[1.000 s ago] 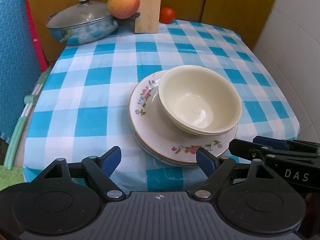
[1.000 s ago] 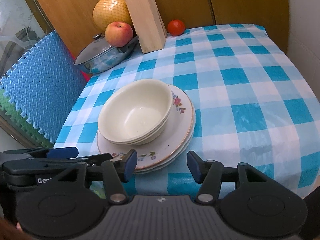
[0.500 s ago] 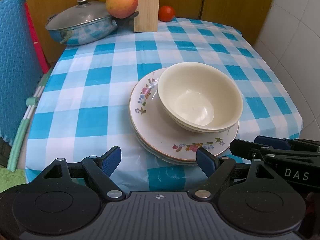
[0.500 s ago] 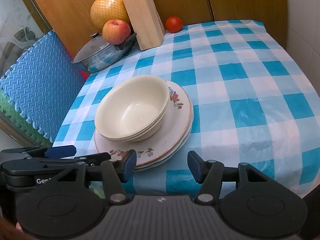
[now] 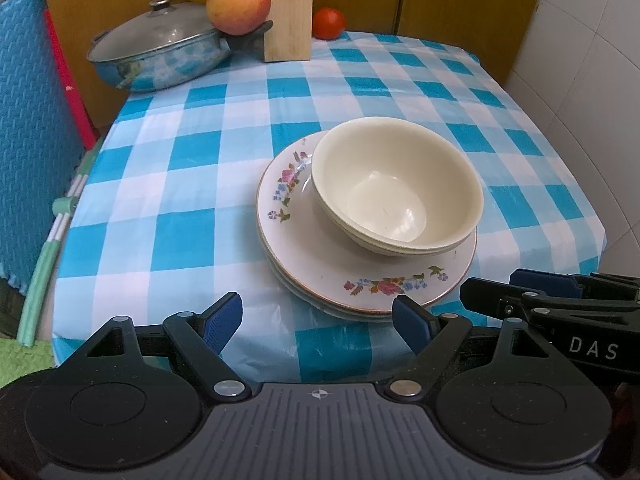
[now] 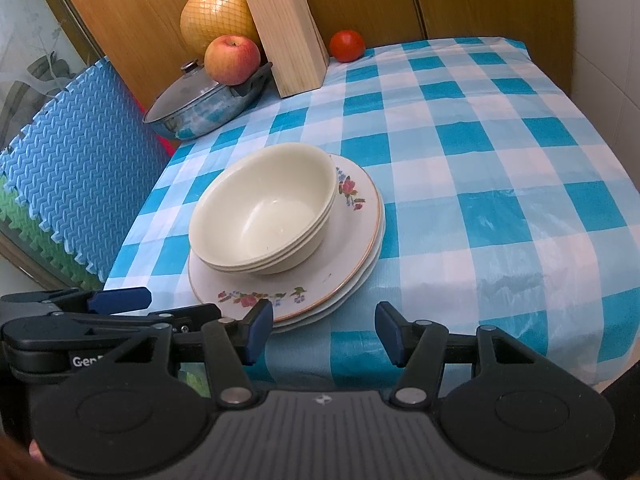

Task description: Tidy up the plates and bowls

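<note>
Bowls [image 5: 398, 186] are nested, looks like 3, and sit on the plates [image 5: 316, 256], which are stacked too, at least 2 by the rims. The whole pile rests on the tabletop [image 6: 480, 168] near its front edge, a bit left of centre in my right view. Bowls sit off-centre on the top plate, toward its far side.

My left tongs [image 5: 318, 318] are wide open w/ nothing in them, low at the front edge, just short of the plates. Right tongs [image 6: 324, 330] likewise wide open and empty, next to the left ones, not touching the pile.

Far as I can judge, the sorting is done: bowls w/ bowls, plates w/ plates, one pile. No loose dishes in view. Left, maybe: centre the bowls, or shift the pile back from the edge.
</note>
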